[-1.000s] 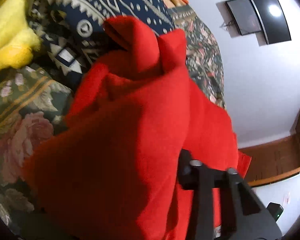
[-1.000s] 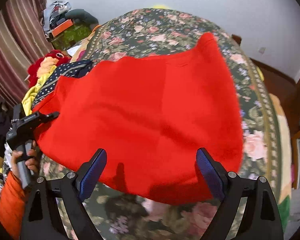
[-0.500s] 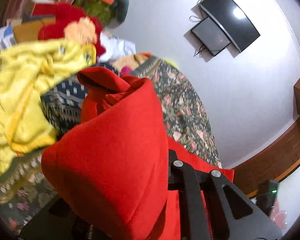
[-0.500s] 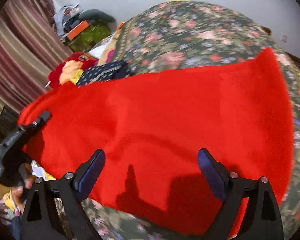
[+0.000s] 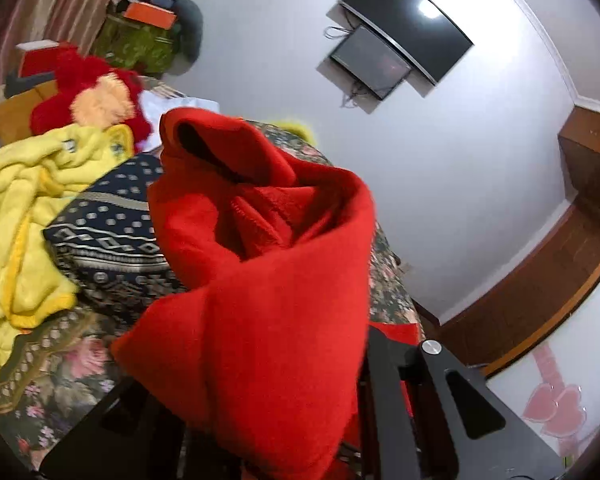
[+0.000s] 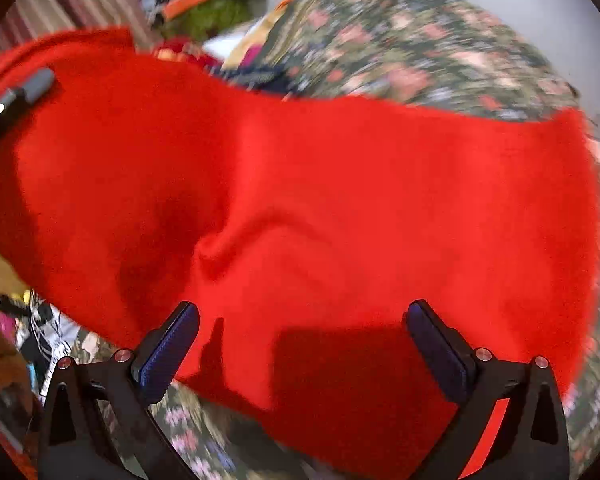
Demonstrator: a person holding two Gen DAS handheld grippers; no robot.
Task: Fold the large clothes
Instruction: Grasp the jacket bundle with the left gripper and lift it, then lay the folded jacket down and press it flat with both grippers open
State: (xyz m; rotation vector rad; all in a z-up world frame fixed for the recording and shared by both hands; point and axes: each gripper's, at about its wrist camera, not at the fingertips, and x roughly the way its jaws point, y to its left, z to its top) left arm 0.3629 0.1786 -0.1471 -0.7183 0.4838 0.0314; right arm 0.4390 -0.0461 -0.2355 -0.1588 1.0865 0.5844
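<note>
two claws | left claw [image 5: 356, 412] clamps red blanket [image 6: 300, 200] | right claw [image 6: 300, 344] opening, nothing between | floral bedspread [image 6: 420, 48], white wall [image 5: 460, 180]

Two close wrist views, shared red cloth [image 5: 268, 320]

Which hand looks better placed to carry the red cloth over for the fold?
Probably the left: the left gripper is shut on the red cloth, lifting its corner. The right gripper is opening, pads off it.
</note>
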